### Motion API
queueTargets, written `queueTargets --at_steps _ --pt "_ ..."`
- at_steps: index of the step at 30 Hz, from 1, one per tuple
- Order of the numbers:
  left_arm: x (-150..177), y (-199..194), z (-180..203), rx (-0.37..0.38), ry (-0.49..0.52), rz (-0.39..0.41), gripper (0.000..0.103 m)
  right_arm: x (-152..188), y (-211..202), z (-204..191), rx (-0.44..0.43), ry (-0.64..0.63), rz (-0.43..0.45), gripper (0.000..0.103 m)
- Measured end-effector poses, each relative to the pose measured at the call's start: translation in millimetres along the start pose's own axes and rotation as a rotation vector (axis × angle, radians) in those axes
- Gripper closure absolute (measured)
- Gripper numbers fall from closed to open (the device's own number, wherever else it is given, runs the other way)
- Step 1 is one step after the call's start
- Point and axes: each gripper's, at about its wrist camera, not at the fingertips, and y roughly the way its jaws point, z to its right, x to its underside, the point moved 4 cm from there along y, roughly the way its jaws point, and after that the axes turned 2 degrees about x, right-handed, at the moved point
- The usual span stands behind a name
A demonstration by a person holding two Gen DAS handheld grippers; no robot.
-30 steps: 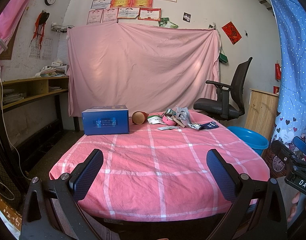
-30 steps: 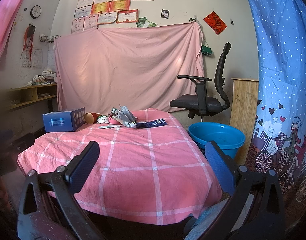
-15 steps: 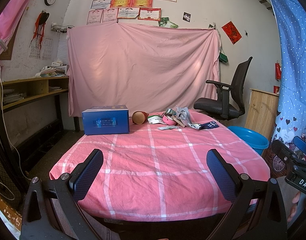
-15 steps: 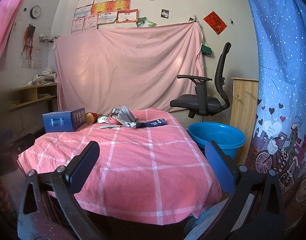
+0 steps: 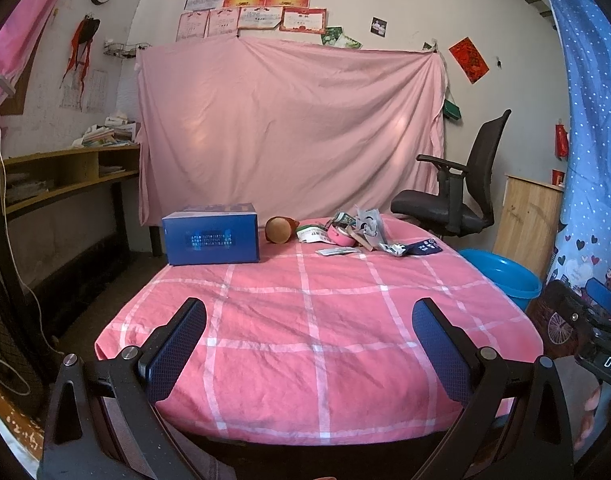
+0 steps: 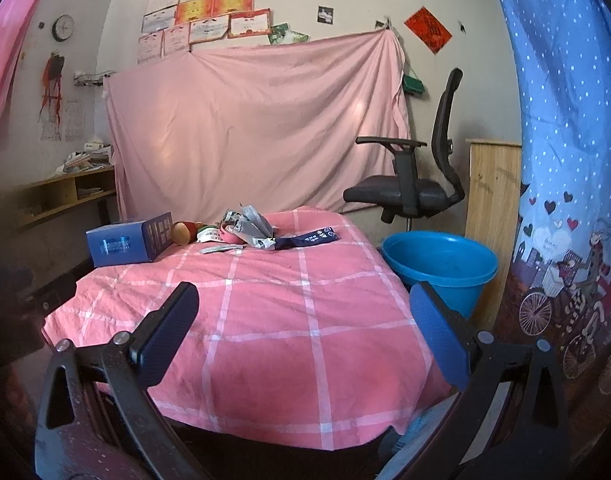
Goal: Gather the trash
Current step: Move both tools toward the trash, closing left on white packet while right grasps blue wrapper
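Pink checked table [image 5: 317,332] with trash at its far edge, both grippers empty.
The left gripper [image 5: 309,344] and right gripper [image 6: 305,332] hang at the near edge, fingers spread wide, holding nothing. The trash pile [image 5: 357,234] of crumpled wrappers lies well apart from them, beside a blue box [image 5: 211,236] and a brown tipped cup [image 5: 279,229]. A blue basin [image 6: 441,266] stands on the floor just right of the table.

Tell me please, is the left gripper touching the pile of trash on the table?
Apart. The left wrist view shows the left gripper open over the near edge, with bare pink tablecloth between its fingertips and the trash pile at the far end.
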Motion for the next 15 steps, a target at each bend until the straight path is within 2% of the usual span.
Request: queueTargets --at_steps 6,15 --pt "-16 19 -1 -0.011 -0.004 0.010 0.002 -17 15 5 -0.005 -0.015 0.025 0.000" --pt "-64 66 8 -0.005 -0.001 0.094 0.002 -72 58 10 -0.019 -0.087 0.166 0.000"
